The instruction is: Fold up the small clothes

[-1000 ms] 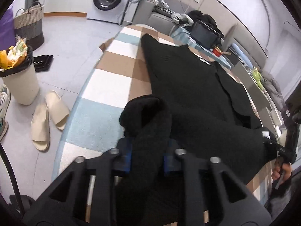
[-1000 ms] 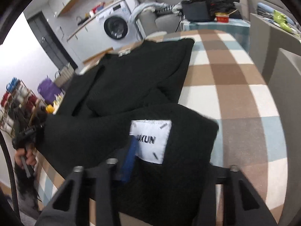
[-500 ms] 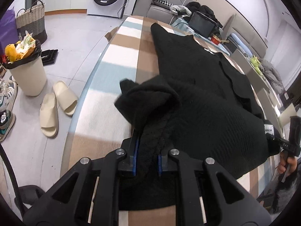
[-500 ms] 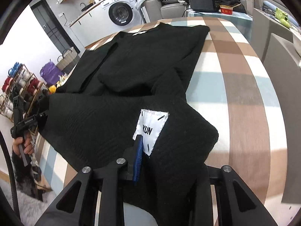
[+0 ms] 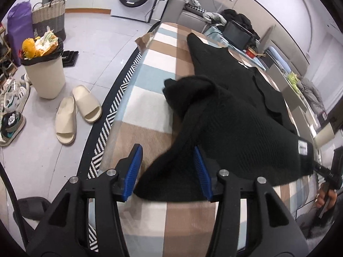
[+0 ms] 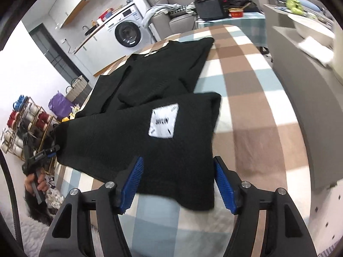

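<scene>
Now both my grippers, left (image 5: 167, 171) & right (image 6: 179, 184), just opened, letting go. Soft black knit sweater (image 6: 150, 115) lies between the pads, stretching away across the checked table (image 6: 246, 81).

Label (image 6: 163, 123) text on the sweater (image 6: 137, 137) is motion-smeared, can't read it; in the left view it's too small. Sweater's near hem (image 5: 171, 190) lies between the left gripper (image 5: 169, 172) pads, but whether the right-hand pad touches cloth or just overlaps it is unclear. Far sleeve folds merge into one black mass, layers can't be separated. Right gripper (image 5: 330, 177) is cut off by the left view's edge, only the tip and part of a hand (image 5: 324, 196) show. Rack (image 6: 23, 124) contents too small to identify.
</scene>
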Available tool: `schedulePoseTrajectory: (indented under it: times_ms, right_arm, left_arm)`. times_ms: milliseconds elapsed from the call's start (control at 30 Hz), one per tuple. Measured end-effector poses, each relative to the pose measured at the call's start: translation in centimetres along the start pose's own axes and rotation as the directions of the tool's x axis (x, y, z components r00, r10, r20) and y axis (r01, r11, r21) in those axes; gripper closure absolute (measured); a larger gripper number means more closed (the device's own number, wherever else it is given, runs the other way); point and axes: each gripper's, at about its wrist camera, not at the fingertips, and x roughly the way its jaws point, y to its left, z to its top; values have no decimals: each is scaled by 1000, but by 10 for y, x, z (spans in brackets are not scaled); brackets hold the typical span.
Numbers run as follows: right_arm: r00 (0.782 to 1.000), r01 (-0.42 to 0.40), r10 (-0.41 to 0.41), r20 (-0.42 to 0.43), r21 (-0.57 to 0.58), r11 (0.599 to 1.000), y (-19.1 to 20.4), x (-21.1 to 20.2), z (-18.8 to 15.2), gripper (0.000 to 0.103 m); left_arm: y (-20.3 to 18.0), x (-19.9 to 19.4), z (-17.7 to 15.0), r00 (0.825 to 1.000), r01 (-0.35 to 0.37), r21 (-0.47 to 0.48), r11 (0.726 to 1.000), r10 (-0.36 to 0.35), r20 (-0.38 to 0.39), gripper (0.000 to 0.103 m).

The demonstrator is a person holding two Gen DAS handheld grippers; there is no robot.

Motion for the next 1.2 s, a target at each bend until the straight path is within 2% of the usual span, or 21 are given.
schedulePoseTrajectory:
  times_ms: [67,100,133,233,333,467,500,633,700,733,767,833,867,1033,1100,1200]
  right_arm:
    - [1000,-7,7,3,24,1000,-3,-2,-5,36]
    - [1000,-7,7,5,32,999,-4,-2,-6,35]
    - [1000,-14,13,7,31,999,-4,-2,-7,36]
    - [1000,-17,17,25,25,1000,-3,-3,-8,36]
    - [998,-55,55,35,5,998,4,-8,-8,37]
    - [979,-192,195,66,-46,980,16,-17,-13,37]
    - [977,-204,206,63,-37,978,16,-15,-14,37]
    - [988,-151,151,29,-6,988,12,0,-13,37]
    - [988,-152,152,26,22,988,7,9,-12,37]
    - [989,-146,145,29,37,989,4,12,-11,46]
    - [992,-127,125,29,48,991,2,15,-10,68]
    - [998,-65,64,29,55,996,1,19,-6,94]
    - [999,-29,26,45,54,998,1,17,-4,96]
    - [984,-49,39,173,59,997,3,-13,14,97]
    - [970,-65,53,237,43,997,8,-24,28,97]
    - [943,-47,29,331,46,998,14,-31,57,97]
  left_arm:
    - [-4,-4,-6,1000,-6,28,1000,6,14,59]
    - [-7,-5,-7,1000,-9,36,999,8,20,67]
    - [-10,-5,-7,1000,-9,44,999,8,26,80]
    - [-13,-9,-6,999,9,51,999,-11,49,97]
    - [-19,-20,-5,997,35,68,997,-39,66,97]
    - [-25,-29,-5,995,62,62,996,-67,77,97]
    - [-25,-29,-4,995,62,60,996,-67,70,97]
    - [-27,-18,-5,999,38,53,998,-40,33,97]
    - [-24,-11,-6,999,38,42,998,-39,25,97]
    - [-22,-7,-5,999,38,35,999,-39,27,97]
    - [-20,-7,-4,999,29,27,999,-30,33,97]
    - [-19,-9,-1,998,18,21,1000,-20,60,99]
    - [-18,-12,1,997,20,17,1000,-22,75,99]
    - [-8,-40,18,982,84,-35,996,-77,174,100]
    - [-7,-47,30,973,107,-43,993,-96,209,100]
    - [-12,-50,59,959,130,-37,991,-116,259,100]
